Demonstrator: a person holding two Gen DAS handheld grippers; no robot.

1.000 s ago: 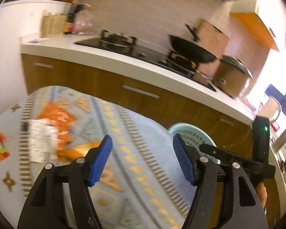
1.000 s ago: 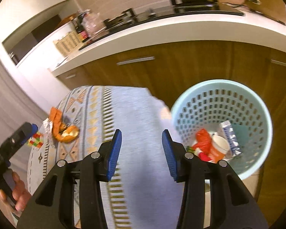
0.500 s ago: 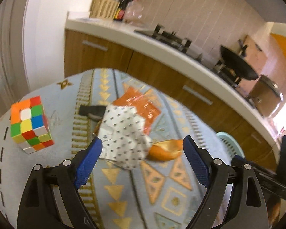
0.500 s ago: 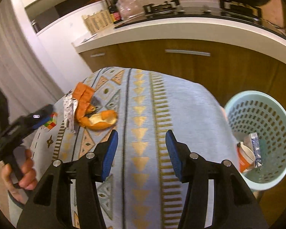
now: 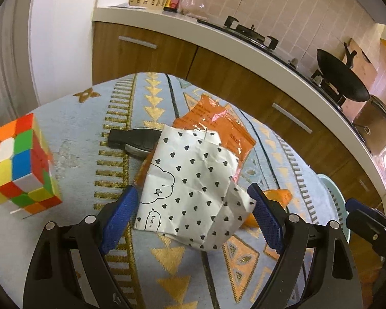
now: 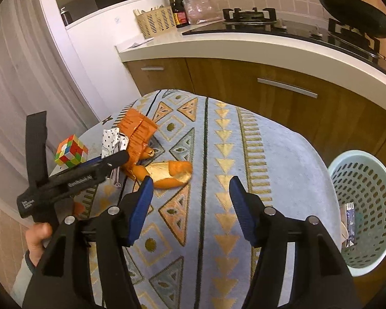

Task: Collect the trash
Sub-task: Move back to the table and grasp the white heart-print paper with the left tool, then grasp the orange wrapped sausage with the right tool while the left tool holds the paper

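- Nearest the left wrist camera, the left gripper [image 5: 193, 213] stands spread wide over the patterned tablecloth [image 5: 131, 108] — its blue pads [image 5: 117, 217] flank a crumpled white wrapper [image 5: 190, 185] printed with black hearts, and neither pad presses on it.
- Under and behind that wrapper lies an orange plastic packet [image 5: 218, 126], with a dark key fob [image 5: 133, 139] touching the wrapper's far left edge.
- Just right of the wrapper, a piece of orange peel [image 5: 275, 195] shows past the right pad.
- Off to the left on the cloth stands a colour cube [image 5: 18, 164], apart from the trash.
- On the right wrist side, the right gripper [image 6: 190, 206] is opening above bare cloth — nothing lies between its pads, and the peel [image 6: 169, 173] is just beyond its left fingertip [image 6: 141, 200].
- A hand [image 6: 37, 239] at the lower left of that view grips the black handle of the left gripper, whose tip reaches the trash pile.
- Beside the table, low on the right, stands a pale green perforated basket [image 6: 365, 206] with a silvery wrapper inside.
- Farther back run wooden cabinets [image 6: 257, 82], a white counter [image 6: 244, 43] with a stove [image 6: 249, 15], a black pan [image 6: 355, 18] and a wicker basket [image 6: 157, 22].
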